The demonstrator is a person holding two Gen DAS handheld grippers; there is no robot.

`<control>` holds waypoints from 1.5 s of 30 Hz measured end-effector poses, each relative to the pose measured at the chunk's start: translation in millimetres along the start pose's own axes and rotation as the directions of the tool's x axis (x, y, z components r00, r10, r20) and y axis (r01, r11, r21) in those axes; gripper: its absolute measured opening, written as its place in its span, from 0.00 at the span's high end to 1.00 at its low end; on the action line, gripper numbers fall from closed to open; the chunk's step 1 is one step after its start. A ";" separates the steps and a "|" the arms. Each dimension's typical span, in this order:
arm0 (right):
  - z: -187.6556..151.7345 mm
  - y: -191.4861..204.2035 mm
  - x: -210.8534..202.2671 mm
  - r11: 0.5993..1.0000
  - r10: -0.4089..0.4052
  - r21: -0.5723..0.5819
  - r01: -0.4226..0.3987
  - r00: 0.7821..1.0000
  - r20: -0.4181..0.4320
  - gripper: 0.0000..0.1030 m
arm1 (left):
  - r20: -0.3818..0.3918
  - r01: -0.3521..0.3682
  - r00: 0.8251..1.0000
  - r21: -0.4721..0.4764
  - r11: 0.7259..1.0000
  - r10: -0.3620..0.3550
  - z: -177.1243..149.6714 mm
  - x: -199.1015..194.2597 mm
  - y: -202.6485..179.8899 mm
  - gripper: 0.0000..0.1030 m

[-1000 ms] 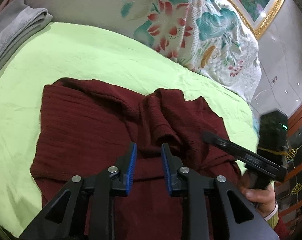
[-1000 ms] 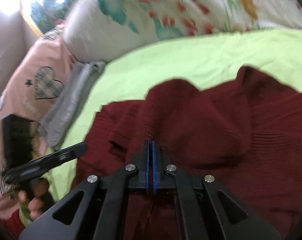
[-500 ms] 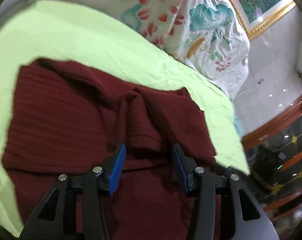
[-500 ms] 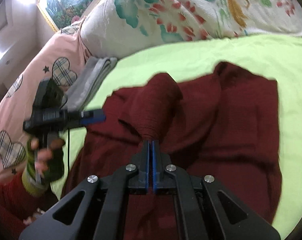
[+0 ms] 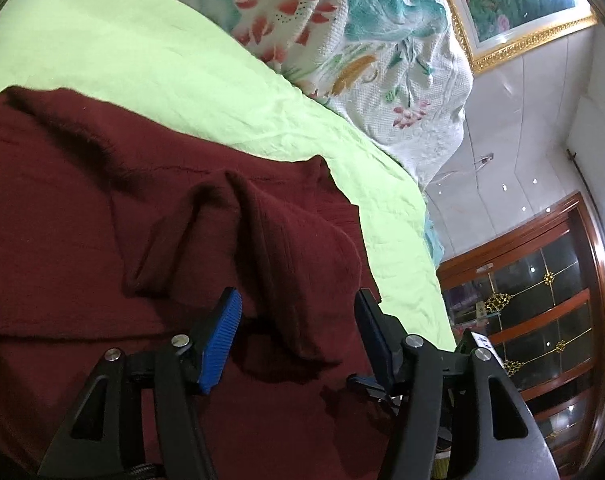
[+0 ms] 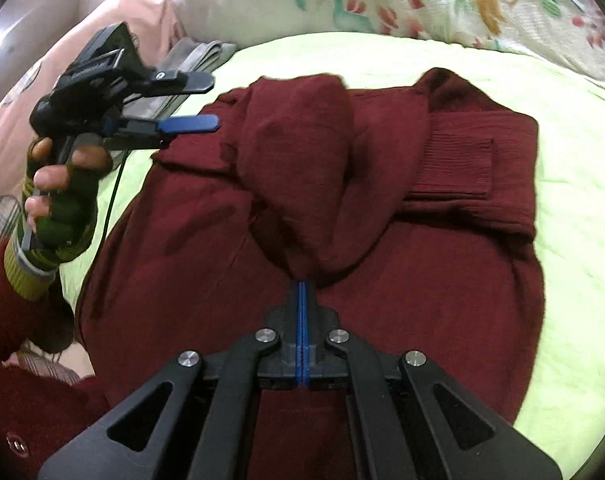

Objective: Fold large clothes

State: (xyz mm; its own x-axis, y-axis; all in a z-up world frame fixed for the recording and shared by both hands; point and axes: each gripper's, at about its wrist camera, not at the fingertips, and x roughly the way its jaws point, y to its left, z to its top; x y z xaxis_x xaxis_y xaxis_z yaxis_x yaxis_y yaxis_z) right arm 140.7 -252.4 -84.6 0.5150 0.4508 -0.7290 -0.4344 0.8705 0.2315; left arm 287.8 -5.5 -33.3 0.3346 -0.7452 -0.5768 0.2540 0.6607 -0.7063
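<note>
Left wrist view
- Garment: a dark red sweater (image 5: 114, 264) was spread over the lime-green bedsheet (image 5: 134, 76), filling the frame from nine o'clock to six o'clock.
- Left gripper (image 5: 296, 332): the jaws were spread and had just been opening; a raised fold of knit stood between the pads but was not pressed by either.
- Change from a second earlier: a narrower gap had been set around that fold; now the fabric was released and the gripper was seen shifted toward the sweater's three o'clock edge.
- Background: a floral quilt (image 5: 386, 60) was seen at one o'clock and a wooden cabinet (image 5: 542, 320) at four o'clock.

Right wrist view
- Right gripper (image 6: 301, 292): the jaws were pressed together at six o'clock, and a bunched sleeve (image 6: 302, 160) was pinched at their tips and drawn over the body of the sweater.
- Left gripper, from here: it was held in a gloved hand (image 6: 58, 200) at nine o'clock, clear of the cloth, jaws apart.
- Other sleeve: a ribbed cuff (image 6: 454, 160) was laid flat across the chest at two o'clock.
- Change from half a second earlier: the pinched sleeve was brought lower and further across; how much cloth sat inside the pads could not be told, the tips being buried in the fold.
- Meaning for the task: the hold was judged handed to the right side alone, so the second sleeve was probably about to be laid inward before the body was folded.
</note>
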 end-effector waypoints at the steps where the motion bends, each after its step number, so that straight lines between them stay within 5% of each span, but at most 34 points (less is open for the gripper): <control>1: 3.2 -3.8 -3.9 0.999 0.006 0.034 -0.007 1.000 0.026 1.00 | 0.000 -0.017 1.000 -0.003 1.000 0.017 2.5 1.7 0.9 0.42; 3: 14.5 -8.6 -12.8 0.994 0.054 0.086 -0.062 0.994 0.096 0.98 | 0.003 -0.029 1.000 -0.035 0.999 0.029 6.7 4.6 5.0 0.42; 7: 37.1 -11.4 -13.2 0.986 0.040 0.155 -0.068 0.984 0.175 0.62 | -0.046 -0.005 0.999 -0.093 0.996 0.001 21.4 27.2 8.4 0.40; 9: 44.0 -25.1 -5.0 0.968 0.005 0.246 -0.046 0.986 0.165 0.61 | -0.079 -0.029 0.997 -0.109 0.994 0.020 28.4 42.4 9.6 0.40; 10: 44.0 -34.0 -2.5 0.952 -0.009 0.302 -0.041 0.987 0.161 0.61 | -0.099 -0.042 0.995 -0.103 0.994 0.032 32.4 52.1 8.5 0.46; 12: 40.4 -44.0 -1.9 0.929 -0.022 0.367 -0.039 0.987 0.161 0.61 | -0.095 -0.065 0.994 -0.066 0.996 0.059 33.2 61.2 4.1 0.89; 13: 39.2 -48.1 -2.2 0.921 -0.028 0.389 -0.037 0.987 0.161 0.61 | -0.093 -0.073 0.993 -0.041 0.996 0.069 29.2 61.3 0.5 0.97; 16: 30.8 -55.3 -7.0 0.904 -0.035 0.426 -0.040 0.985 0.168 0.59 | -0.012 -0.032 0.999 0.029 0.999 0.033 1.4 33.6 -14.7 0.98; 19: 22.7 -63.1 -6.9 0.890 -0.036 0.454 -0.043 0.986 0.164 0.58 | -0.003 0.008 1.000 0.076 0.997 -0.008 -43.0 5.3 -17.6 0.97; 23: 18.1 -66.8 3.5 0.876 -0.017 0.478 -0.058 0.988 0.151 0.57 | -0.075 -0.068 0.994 0.100 0.993 0.076 -88.5 3.4 6.3 0.88; 24: 17.7 -65.6 5.6 0.875 -0.013 0.481 -0.061 0.989 0.149 0.57 | -0.087 -0.094 0.991 0.084 0.992 0.102 -90.2 4.1 14.4 0.85; 26: 18.5 -63.3 9.5 0.872 -0.001 0.484 -0.070 0.990 0.144 0.56 | -0.090 -0.101 0.991 0.020 0.995 0.102 -84.4 0.5 31.2 0.63; 32: 22.4 -65.9 15.8 0.863 0.016 0.499 -0.080 0.991 0.131 0.52 | 0.003 -0.039 0.999 -0.081 0.996 0.039 -68.8 -33.9 54.3 0.43; 42: 26.8 -59.5 37.6 0.863 0.070 0.493 -0.110 0.993 0.100 0.53 | 0.024 0.065 0.998 -0.251 0.966 -0.061 -61.7 -32.9 95.1 0.41; 45: 29.4 -52.6 47.3 0.874 0.079 0.475 -0.106 0.994 0.076 0.75 | -0.006 0.064 0.998 -0.226 0.972 -0.067 -52.3 -16.5 86.9 0.45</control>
State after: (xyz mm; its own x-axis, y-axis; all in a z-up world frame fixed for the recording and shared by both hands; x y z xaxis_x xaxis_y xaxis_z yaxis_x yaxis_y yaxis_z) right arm 209.6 -271.0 -112.3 0.5339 0.5320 -0.6572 -0.0831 0.8065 0.5853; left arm 256.9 59.5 -106.6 0.3112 -0.7886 -0.5303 0.0634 0.5740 -0.8164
